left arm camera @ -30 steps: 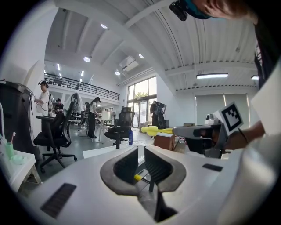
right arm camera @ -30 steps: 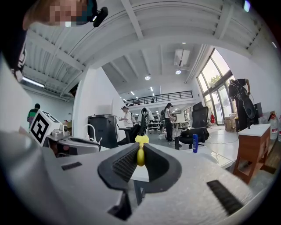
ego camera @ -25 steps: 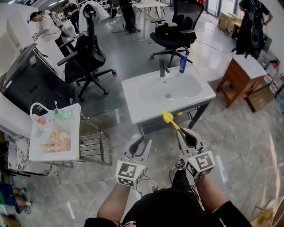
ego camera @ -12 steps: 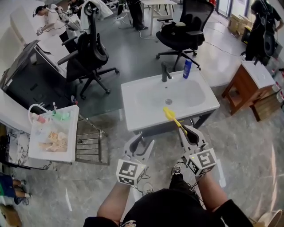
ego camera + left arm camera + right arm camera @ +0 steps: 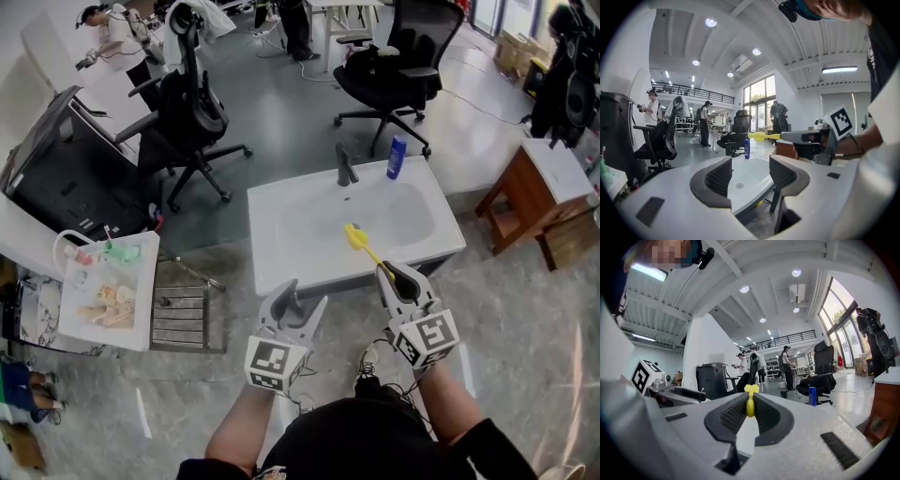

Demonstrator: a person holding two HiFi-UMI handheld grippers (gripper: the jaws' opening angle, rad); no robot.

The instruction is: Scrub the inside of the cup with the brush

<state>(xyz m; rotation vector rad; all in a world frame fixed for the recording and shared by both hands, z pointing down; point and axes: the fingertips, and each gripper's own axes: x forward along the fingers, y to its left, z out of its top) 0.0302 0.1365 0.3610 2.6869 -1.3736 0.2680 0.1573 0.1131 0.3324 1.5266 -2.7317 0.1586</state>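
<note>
A yellow brush (image 5: pixel 354 236) sticks forward out of my right gripper (image 5: pixel 388 272), which is shut on its handle; the brush head hangs over the front of the white sink (image 5: pixel 281 211). In the right gripper view the brush (image 5: pixel 750 401) is clamped between the dark pads. My left gripper (image 5: pixel 302 298) hovers just short of the sink's front edge, left of the right one. Its jaws are opening and nothing is between them; in the left gripper view (image 5: pixel 750 165) only the sink shows through the gap. I can make out no cup in any view.
A faucet (image 5: pixel 345 167) and a blue bottle (image 5: pixel 397 157) stand at the sink's back rim. A white tray (image 5: pixel 141 319) with small items sits on a rack at the left. Office chairs (image 5: pixel 192 112) stand beyond, a wooden cabinet (image 5: pixel 534 183) at the right.
The sink has come nearer to both grippers, and the brush head now reaches over the basin. The left jaws stand a little wider apart.
</note>
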